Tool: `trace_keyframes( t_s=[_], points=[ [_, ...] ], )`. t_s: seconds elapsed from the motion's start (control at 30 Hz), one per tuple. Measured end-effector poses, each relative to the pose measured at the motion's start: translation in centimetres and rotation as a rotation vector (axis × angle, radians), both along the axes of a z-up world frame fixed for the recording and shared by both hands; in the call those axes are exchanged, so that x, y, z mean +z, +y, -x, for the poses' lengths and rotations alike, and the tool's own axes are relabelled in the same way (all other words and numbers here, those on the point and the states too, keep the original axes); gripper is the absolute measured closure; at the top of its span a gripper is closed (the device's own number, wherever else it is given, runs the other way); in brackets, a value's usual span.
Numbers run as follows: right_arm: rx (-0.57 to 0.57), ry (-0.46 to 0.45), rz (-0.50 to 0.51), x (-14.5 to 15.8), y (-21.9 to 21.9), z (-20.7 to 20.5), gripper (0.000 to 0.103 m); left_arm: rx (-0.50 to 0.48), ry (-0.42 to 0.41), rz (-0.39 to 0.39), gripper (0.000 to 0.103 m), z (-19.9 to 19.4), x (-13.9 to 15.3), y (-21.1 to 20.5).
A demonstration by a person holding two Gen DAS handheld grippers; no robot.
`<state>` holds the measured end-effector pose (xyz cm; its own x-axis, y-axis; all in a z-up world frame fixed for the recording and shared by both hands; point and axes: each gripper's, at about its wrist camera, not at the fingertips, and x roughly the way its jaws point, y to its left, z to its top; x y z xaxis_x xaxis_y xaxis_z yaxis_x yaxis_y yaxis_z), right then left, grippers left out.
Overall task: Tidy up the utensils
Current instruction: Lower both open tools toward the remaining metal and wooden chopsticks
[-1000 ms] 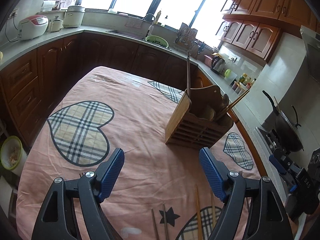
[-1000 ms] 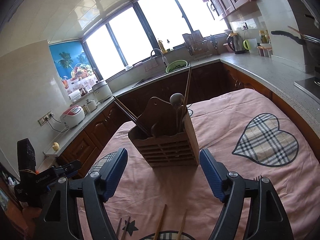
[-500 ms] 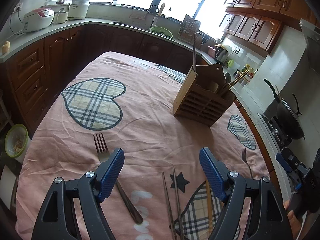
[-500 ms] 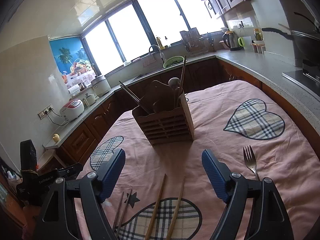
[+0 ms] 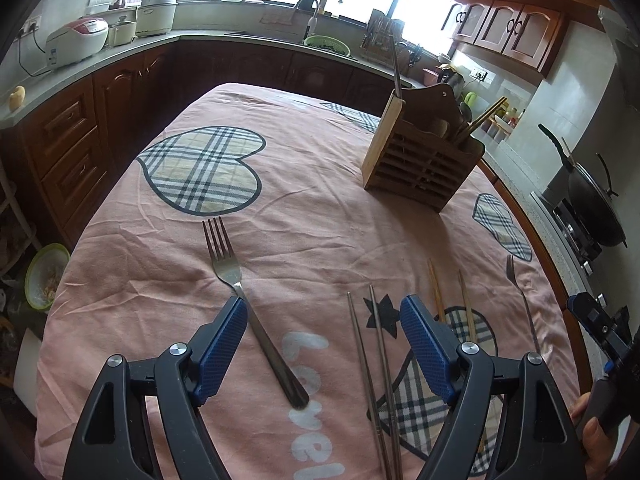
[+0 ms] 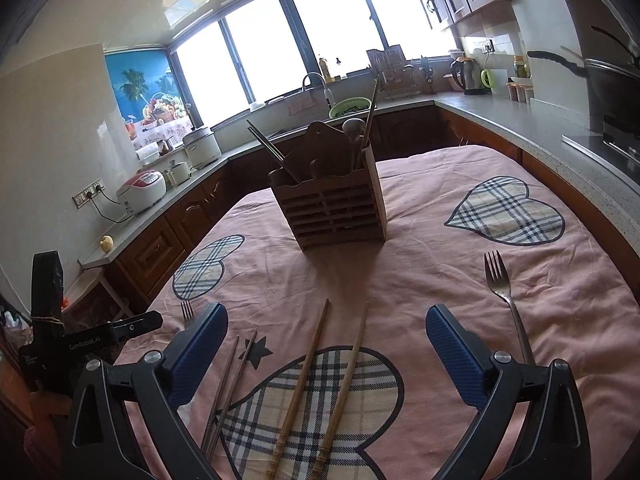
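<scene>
A wooden utensil holder (image 5: 420, 160) (image 6: 334, 204) stands on the pink tablecloth with chopsticks and a spoon in it. My left gripper (image 5: 322, 336) is open and empty above the cloth; a steel fork (image 5: 248, 308) lies by its left finger and two metal chopsticks (image 5: 376, 368) lie between the fingers. My right gripper (image 6: 326, 344) is open and empty; two wooden chopsticks (image 6: 320, 384) lie between its fingers, the metal chopsticks (image 6: 226, 384) to their left. A second fork (image 6: 506, 300) lies at the right, also in the left wrist view (image 5: 520, 300).
The pink tablecloth (image 5: 320, 208) covers a table ringed by kitchen counters. A rice cooker (image 5: 76, 42) stands on the left counter, a wok (image 5: 592, 208) on the stove at right. A green bowl (image 5: 46, 276) sits on the floor at left.
Both grippers have pulled back from the holder and tilted down. The forks and chopsticks on the cloth have come into view. Both stay open.
</scene>
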<state>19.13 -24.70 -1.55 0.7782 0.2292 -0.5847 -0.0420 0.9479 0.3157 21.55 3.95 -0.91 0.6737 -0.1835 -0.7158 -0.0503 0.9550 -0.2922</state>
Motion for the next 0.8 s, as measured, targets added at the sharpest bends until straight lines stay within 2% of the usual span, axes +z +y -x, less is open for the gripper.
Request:
trace_keyframes(
  t_s=[0.5,0.8],
  points=[
    [-0.013,0.050,0.002,-1.7,-0.3,-0.5,0.003,-0.037,0.078,-0.067,0.025,-2.1,-2.0,-1.9],
    [0.011,0.121,0.009,-3.7,0.2,-2.2,0.003,-0.056,0.137,-0.087,0.026,-4.2,-3.8,-2.7]
  ],
)
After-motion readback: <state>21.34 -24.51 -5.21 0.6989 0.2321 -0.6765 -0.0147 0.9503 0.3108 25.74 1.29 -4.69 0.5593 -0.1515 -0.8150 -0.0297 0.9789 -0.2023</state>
